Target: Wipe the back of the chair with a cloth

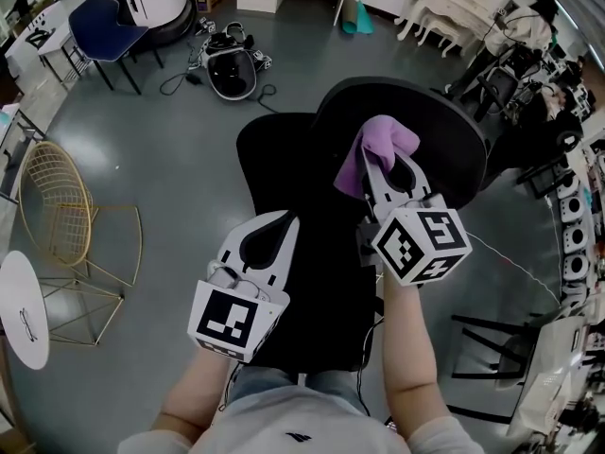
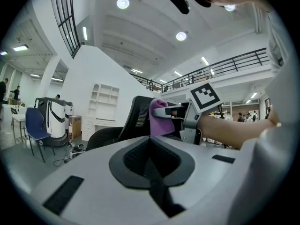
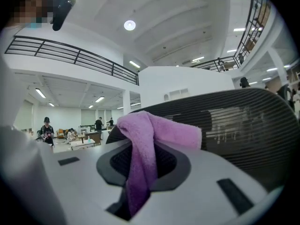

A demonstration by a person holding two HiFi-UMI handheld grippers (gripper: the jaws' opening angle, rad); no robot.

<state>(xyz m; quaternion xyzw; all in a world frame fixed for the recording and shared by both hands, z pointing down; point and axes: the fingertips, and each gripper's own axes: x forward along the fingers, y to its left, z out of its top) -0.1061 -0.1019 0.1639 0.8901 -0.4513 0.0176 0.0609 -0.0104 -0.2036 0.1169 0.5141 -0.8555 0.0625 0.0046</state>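
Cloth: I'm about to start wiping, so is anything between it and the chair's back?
Nothing visible does. The right gripper holds the purple cloth right at the black mesh chair back; the left gripper, shut and empty, sits off to the side.

floor: grey | wire chair (gold) beside round white table | blue chair | ceiling lights: on

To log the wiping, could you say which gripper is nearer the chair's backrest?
Right. The right gripper holds the purple cloth close before the backrest; the left gripper hangs back, nearer the person.
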